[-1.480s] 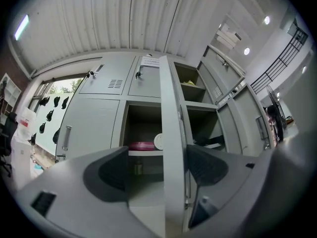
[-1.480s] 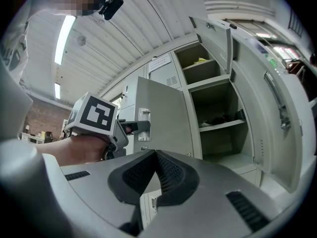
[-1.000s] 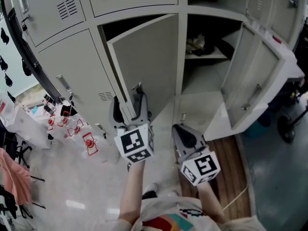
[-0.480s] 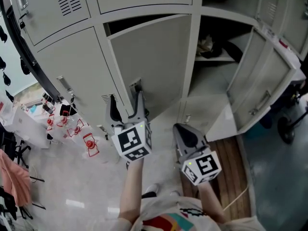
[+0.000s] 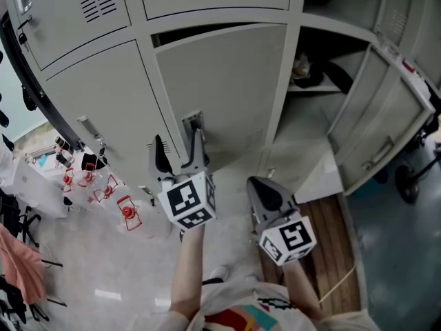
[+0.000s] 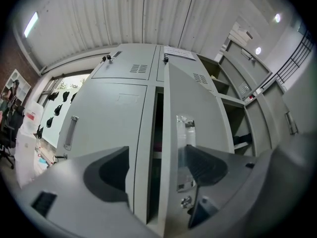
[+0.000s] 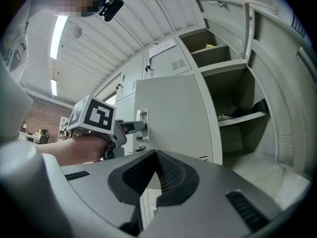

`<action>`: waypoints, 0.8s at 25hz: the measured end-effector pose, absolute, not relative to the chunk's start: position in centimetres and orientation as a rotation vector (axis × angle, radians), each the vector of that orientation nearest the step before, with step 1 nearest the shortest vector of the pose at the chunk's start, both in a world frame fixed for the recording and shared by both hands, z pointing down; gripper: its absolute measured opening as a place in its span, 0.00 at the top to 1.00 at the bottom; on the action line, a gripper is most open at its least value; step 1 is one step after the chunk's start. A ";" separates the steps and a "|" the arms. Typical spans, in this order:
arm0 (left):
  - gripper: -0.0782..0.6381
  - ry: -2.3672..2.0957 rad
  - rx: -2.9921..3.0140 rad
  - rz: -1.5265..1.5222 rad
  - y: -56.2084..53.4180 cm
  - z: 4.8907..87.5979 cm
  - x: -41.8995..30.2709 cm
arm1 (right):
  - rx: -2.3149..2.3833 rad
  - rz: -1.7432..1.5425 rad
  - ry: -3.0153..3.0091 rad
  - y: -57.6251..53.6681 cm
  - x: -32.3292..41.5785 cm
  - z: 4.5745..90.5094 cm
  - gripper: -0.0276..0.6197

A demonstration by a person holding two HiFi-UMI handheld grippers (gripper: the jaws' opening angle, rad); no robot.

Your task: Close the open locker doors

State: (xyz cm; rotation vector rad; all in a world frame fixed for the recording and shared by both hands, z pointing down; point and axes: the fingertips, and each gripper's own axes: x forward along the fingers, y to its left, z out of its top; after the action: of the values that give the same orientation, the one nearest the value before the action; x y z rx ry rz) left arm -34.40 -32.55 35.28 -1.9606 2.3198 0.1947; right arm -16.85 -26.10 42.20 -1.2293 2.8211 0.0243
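The middle locker door (image 5: 224, 81) stands ajar by a narrow dark gap (image 6: 156, 128) along its left edge. My left gripper (image 5: 178, 147) is open, and its right finger lies against the door's metal handle (image 5: 193, 121), which also shows as the handle (image 6: 185, 133) and the handle (image 7: 142, 120). The door edge passes between the open jaws of the left gripper (image 6: 153, 167). The right-hand locker door (image 5: 382, 119) hangs wide open, showing a shelf (image 7: 242, 117) with dark things on it. My right gripper (image 5: 258, 187) is shut, holds nothing and sits low, clear of both doors; its closed jaws, the right gripper (image 7: 156, 158), point at the middle door.
Closed lockers (image 5: 83, 88) fill the left and top. Red-and-white items (image 5: 124, 209) lie on the pale floor at the left. A wooden floor strip (image 5: 334, 229) runs under the open right door, with dark wheeled gear (image 5: 413, 174) beyond it.
The middle door has swung from partly open to almost shut, with my left gripper following it forward. The right gripper has stayed where it was.
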 end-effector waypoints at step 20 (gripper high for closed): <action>0.41 2.334 -1.911 0.105 -36.6 35.6 -37.4 | -1.310 0.033 2.843 -26.4 -18.8 42.5 0.95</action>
State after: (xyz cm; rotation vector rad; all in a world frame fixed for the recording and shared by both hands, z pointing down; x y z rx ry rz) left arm -37.43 -36.57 35.55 -1.9112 2.3336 0.1050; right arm -18.84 -26.36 42.47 -1.3103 2.8428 0.0329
